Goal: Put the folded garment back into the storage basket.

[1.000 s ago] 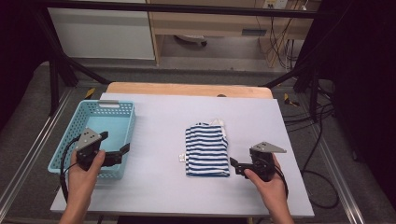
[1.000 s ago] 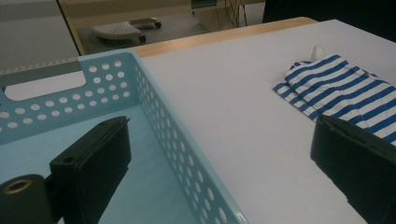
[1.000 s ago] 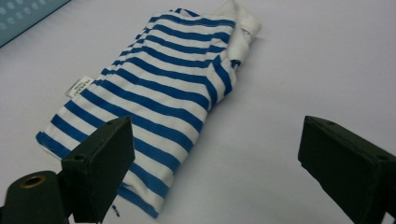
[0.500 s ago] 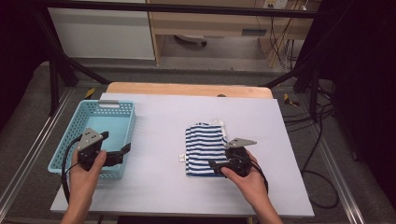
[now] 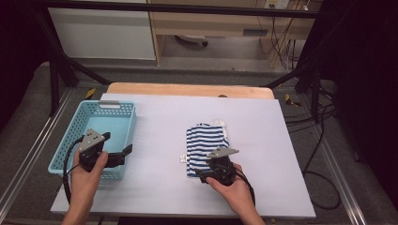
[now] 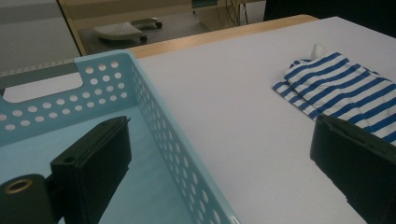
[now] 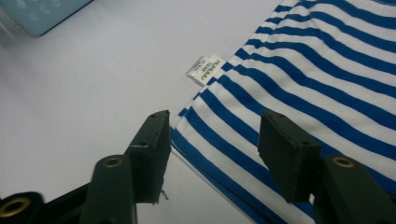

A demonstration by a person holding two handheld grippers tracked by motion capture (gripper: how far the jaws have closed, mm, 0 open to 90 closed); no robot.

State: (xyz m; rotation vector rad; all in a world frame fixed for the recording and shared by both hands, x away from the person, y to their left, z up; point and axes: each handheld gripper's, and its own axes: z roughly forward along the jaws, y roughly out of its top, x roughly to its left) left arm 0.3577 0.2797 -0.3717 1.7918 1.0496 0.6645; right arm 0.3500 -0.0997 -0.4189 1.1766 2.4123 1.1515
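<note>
A basket point(image 5: 115, 108) sits at the left edge of the desk point(image 5: 159, 197). A folded shirt point(image 5: 206, 140) lies on the desk right of centre, well apart from the basket.

Both grippers are black, each topped by a grey three-cornered plate: the left gripper point(image 5: 123, 152) trails a black cable, the right gripper point(image 5: 201, 176) shows brass-ringed screw holes. Forearms are unsleeved.

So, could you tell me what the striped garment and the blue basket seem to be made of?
The striped garment looks like soft knit cotton, matte: it lies folded in limp layers, with a sewn-in label at its edge. The basket looks like moulded plastic, smooth with a slight sheen: thin rigid walls punched with even round holes.
</note>
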